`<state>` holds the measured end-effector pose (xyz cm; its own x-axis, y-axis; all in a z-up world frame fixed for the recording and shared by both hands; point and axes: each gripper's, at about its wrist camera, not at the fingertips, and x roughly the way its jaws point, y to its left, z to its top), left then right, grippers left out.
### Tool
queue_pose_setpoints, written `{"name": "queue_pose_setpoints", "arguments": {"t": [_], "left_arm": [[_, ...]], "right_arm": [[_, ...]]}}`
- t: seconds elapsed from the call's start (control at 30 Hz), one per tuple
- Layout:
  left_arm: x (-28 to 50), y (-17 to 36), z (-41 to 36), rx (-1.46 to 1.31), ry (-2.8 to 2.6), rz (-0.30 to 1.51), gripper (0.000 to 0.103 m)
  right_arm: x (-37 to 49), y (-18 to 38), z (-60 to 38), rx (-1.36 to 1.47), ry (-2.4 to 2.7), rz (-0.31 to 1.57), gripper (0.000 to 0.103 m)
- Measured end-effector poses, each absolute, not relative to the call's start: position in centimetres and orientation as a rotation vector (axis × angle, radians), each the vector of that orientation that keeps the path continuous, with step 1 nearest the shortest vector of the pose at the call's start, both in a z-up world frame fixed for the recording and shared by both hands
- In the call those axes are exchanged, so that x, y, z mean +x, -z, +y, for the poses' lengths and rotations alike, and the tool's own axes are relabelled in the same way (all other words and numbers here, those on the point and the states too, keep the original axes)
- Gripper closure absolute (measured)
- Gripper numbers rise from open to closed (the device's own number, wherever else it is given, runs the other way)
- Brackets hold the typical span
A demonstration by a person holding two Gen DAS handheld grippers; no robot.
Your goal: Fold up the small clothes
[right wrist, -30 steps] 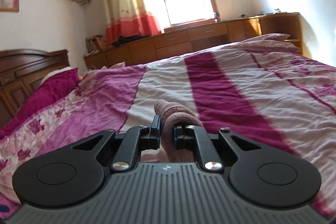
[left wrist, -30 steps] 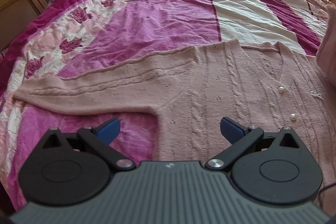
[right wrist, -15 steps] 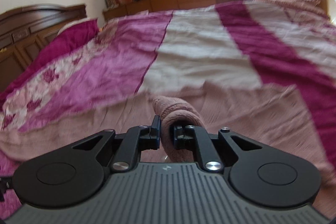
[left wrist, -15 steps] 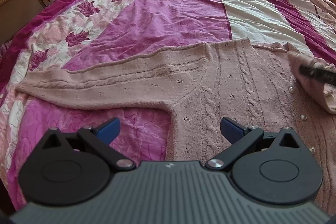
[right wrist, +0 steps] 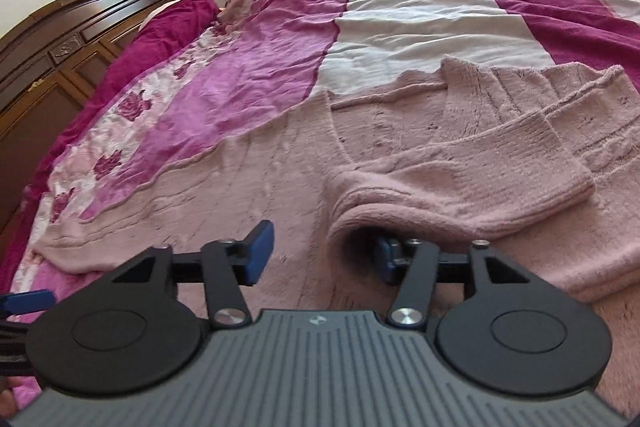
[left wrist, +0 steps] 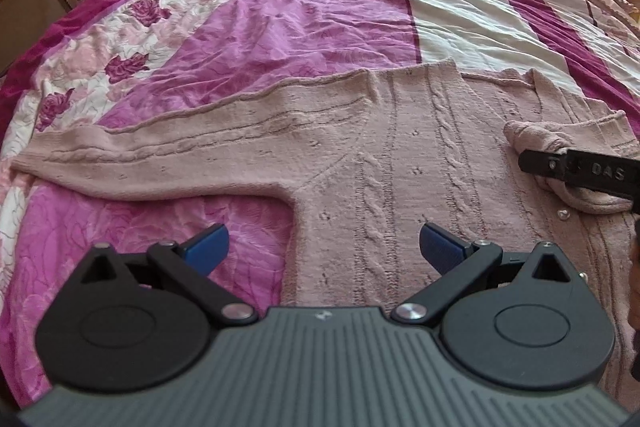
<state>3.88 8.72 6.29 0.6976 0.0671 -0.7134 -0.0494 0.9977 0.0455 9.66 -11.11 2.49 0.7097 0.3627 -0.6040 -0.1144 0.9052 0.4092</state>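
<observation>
— Pink cable-knit cardigan [left wrist: 400, 147] spread flat on the bed, just ahead of both tools. Right sleeve [right wrist: 460, 187] already laid across the chest; looks like the release after the first fold.

— Right gripper [right wrist: 320, 255]?

— Parted, one finger tucked under the sleeve's cuff, nothing pinched.

— Left gripper [left wrist: 324, 247]?

— Wide open, hovering over the side seam and armpit, holding nothing.

— Next?

— Probably reaching out left for the other sleeve [left wrist: 140, 159], stretched long over the quilt [left wrist: 280, 27].

— Feel?

— Thick, fuzzy, limp knit; pearl buttons [left wrist: 564, 214]; slick, crinkled quilt beneath.
</observation>
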Motion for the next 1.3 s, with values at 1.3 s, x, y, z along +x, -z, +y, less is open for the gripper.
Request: {"name": "queue_pose_setpoints", "arguments": {"t": [1.3], "left_arm": [[8.7,-4.8,-12.6,0.335,0.24,0.709,0.0]], "right_arm": [[3.5,-1.5,-29.5,0.322,0.058,0.594,0.033]]}}
